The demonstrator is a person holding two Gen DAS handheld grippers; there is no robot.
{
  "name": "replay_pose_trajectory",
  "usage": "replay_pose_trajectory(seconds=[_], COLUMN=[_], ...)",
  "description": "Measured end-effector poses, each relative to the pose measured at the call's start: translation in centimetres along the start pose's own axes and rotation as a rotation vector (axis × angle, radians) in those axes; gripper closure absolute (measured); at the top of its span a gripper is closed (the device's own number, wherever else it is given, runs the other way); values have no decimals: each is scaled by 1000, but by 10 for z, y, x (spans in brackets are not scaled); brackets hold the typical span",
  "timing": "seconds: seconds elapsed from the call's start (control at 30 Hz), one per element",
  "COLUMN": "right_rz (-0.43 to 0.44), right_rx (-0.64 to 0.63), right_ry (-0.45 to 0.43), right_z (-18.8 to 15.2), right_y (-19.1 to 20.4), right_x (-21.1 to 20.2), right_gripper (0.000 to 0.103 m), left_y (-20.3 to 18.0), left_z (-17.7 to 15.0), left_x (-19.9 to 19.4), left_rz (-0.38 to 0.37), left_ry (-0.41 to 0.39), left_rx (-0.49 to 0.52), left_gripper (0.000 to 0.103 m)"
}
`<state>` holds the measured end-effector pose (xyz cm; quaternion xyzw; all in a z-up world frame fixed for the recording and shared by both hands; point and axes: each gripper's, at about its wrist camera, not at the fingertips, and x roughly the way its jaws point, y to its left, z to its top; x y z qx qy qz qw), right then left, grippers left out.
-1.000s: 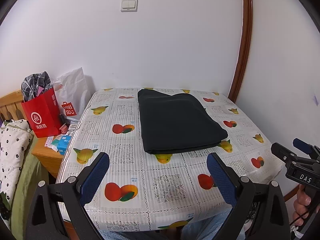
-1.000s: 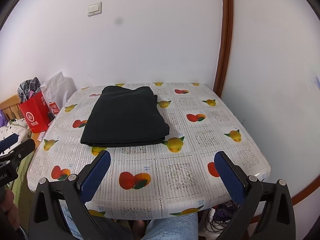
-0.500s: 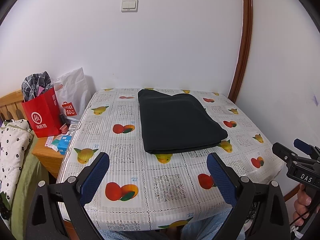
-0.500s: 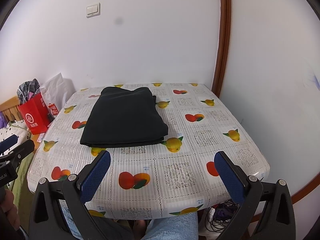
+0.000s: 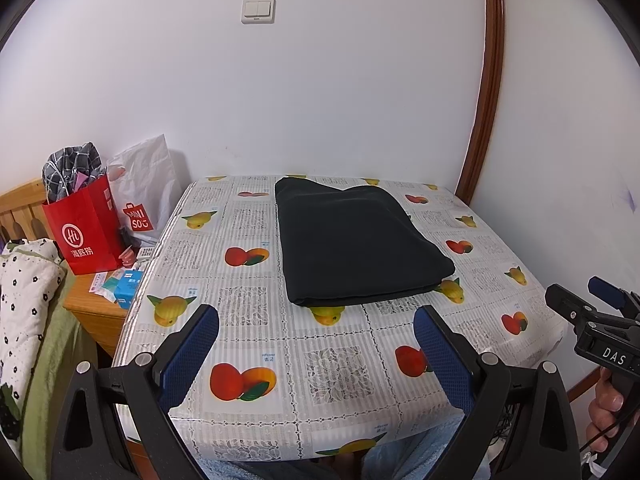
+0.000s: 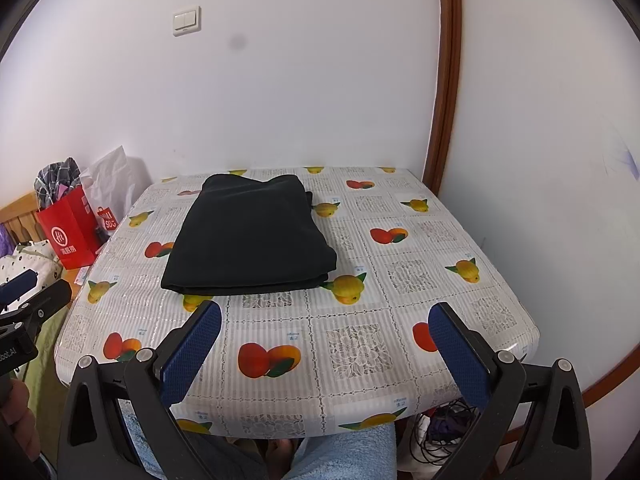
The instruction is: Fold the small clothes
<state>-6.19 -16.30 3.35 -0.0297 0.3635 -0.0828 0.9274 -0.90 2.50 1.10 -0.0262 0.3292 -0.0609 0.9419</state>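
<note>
your left gripper and right gripper both hang spread wide with nothing between the fingers, at the near edge of the desk, apart from the folded black garment. that garment lies flat toward the desk's far side, left of centre. a red bag stands left of the desk.

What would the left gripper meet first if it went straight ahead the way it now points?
Probably the folded black garment. The left gripper is open and held back over the near part of the fruit-print tablecloth, touching nothing. Its height above the cloth is unclear, so it might pass over the garment and reach the white wall.
</note>
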Motion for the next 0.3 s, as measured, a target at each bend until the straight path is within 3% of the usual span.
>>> replay_pose_trajectory(seconds=[0.3], right_rz=[-1], right_rx=[0], right_ry=[0], right_z=[0], right_y=[0], right_x=[0], right_gripper=[1], left_y=[-1], left_z=[0], left_x=[-1], left_rz=[0], left_ry=[-7], left_rx=[9], left_gripper=[5])
